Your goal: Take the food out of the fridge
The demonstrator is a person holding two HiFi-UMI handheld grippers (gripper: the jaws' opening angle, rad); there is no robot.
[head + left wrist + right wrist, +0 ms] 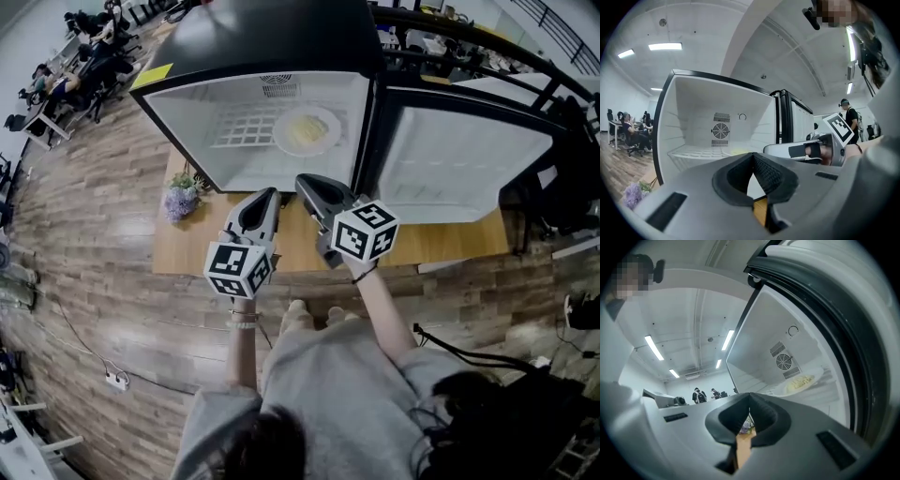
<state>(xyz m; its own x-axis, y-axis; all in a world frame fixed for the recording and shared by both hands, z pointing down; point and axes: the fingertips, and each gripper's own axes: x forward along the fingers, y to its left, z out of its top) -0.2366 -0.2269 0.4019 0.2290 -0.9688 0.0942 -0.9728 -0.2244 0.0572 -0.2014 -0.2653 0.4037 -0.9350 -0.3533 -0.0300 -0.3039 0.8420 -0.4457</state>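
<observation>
The fridge stands open on a low wooden platform. On its wire shelf sits a white plate of pale yellow food, which also shows in the right gripper view as the plate of food. My left gripper and right gripper are side by side just in front of the fridge opening, both pointing into it. Both are shut with nothing between their pads. The left gripper faces the back wall fan. My right gripper is below and left of the plate.
The fridge door is swung open to the right, close beside the right gripper. A small bunch of purple flowers stands on the platform's left end. People sit at desks far off to the left. A cable and power strip lie on the wooden floor.
</observation>
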